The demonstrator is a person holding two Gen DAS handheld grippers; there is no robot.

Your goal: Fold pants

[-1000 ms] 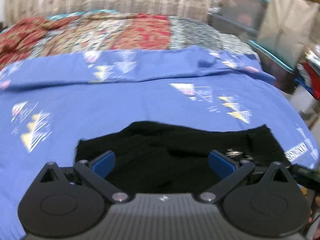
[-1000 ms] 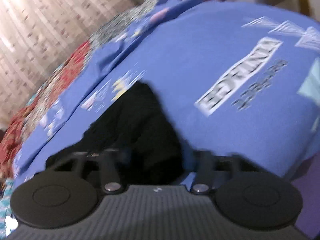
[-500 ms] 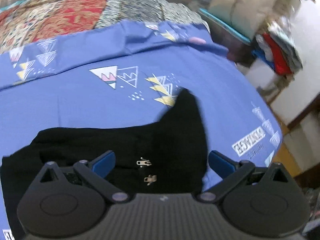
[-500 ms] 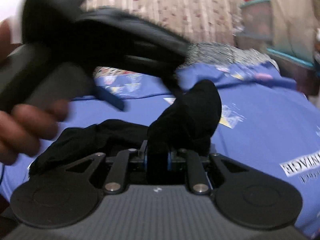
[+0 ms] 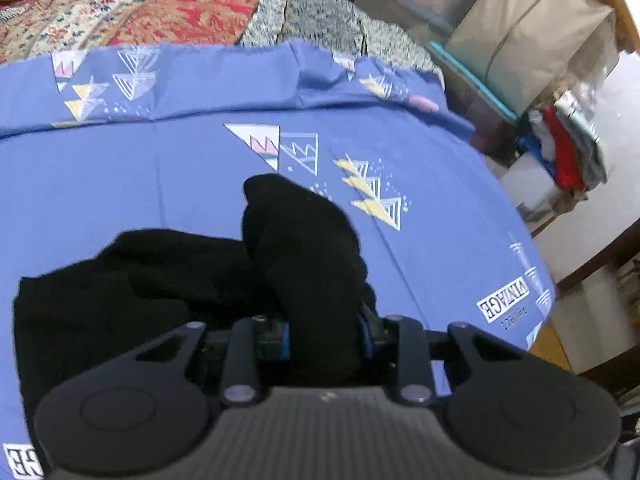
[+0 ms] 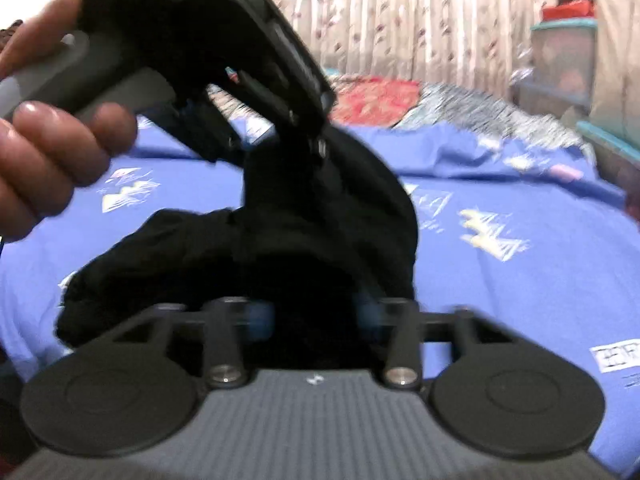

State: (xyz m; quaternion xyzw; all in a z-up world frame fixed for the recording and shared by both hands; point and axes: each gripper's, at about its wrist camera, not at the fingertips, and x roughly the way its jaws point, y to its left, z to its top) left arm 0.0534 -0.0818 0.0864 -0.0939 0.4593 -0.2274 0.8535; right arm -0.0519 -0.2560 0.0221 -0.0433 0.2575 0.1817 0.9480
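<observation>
- Up close, the left tongs (image 5: pixel 324 336) point forward over the bed, their blue pads drawn in and pinching a bunched fold of the black pants (image 5: pixel 304 248); the cloth rises between the pads as a rounded hump
- Seen from the right wrist, the left tongs (image 6: pixel 316 140) come down from the upper left, tilted toward the pants (image 6: pixel 320 216); a bare hand (image 6: pixel 52 128) wraps the grey handle, fingers curled under it
- The right tongs (image 6: pixel 316 316) sit low and level, facing across the bed; their blue pads are partly drawn in with black cloth filling the gap, so they appear to pinch the pants, though blur softens the edges
- The pants are plain black and crumpled; one part is lifted in a peak where the two tongs meet, the rest trails to the left in a loose heap lying on the blue bedsheet (image 5: pixel 120 184)
- The bedsheet carries triangle prints and a boxed word; beyond it lies a red patterned blanket (image 5: pixel 160 12); a striped curtain (image 6: pixel 420 16) hangs behind the bed; a brown box (image 5: pixel 532 36) stands at the right
</observation>
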